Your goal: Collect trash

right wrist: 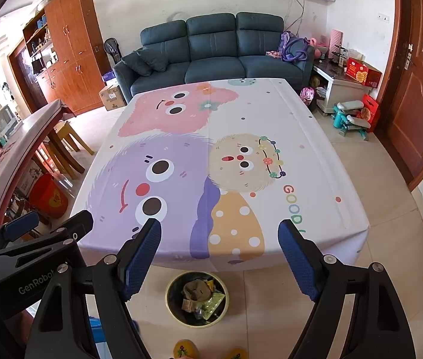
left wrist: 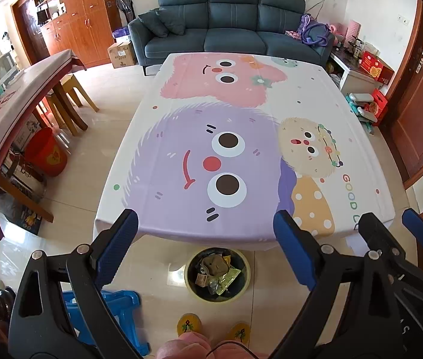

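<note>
Grippers both spread wide, nothing between the blue pads: left gripper [left wrist: 205, 240], right gripper [right wrist: 219, 252], side by side above the table's near edge. Round yellow-rimmed trash bin [right wrist: 197, 298] on the pale tiled floor just below, full of wrappers. Cartoon-print tablecloth [left wrist: 241, 137] lies bare. Dark blue-grey three-seat sofa [right wrist: 214, 49] stands beyond the table; yellow slippers [left wrist: 189, 323] near the bin.

"GOOD" runs in coloured letters on the tablecloth [right wrist: 316, 155], right of the spotted yellow figure; "GenRobot" is printed white on the left gripper [right wrist: 48, 224].
</note>
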Tool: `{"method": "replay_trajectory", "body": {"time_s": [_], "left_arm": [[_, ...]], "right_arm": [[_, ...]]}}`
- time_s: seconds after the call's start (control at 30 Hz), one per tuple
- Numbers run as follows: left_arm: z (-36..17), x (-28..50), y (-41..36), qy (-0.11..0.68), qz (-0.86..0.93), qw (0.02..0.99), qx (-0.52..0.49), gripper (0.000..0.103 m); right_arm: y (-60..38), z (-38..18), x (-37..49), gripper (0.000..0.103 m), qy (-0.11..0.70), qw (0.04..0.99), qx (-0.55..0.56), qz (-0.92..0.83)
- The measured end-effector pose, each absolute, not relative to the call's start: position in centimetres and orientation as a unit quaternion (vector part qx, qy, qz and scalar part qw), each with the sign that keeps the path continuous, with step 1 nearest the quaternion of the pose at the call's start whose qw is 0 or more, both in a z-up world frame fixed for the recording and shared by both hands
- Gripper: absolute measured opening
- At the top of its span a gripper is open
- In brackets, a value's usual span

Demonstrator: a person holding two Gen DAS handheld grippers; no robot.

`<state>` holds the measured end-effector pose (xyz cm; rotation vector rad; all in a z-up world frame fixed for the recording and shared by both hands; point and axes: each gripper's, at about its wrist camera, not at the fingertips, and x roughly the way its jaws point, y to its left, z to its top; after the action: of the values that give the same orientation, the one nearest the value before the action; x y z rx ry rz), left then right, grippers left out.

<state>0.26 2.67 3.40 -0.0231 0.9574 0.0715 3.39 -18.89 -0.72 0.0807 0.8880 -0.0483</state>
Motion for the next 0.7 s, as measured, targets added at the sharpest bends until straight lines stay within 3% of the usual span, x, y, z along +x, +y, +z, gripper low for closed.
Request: {"method": "replay_trajectory", "body": {"time_s": [0.7], "left_arm": [[3.6,-0.9,2.5,0.455,0.015,0.891,-0.004,0.090]], "right_arm": [[-19.1,-0.2,2.2,0.082,0.421,0.906,0.043,-0.034]]}}
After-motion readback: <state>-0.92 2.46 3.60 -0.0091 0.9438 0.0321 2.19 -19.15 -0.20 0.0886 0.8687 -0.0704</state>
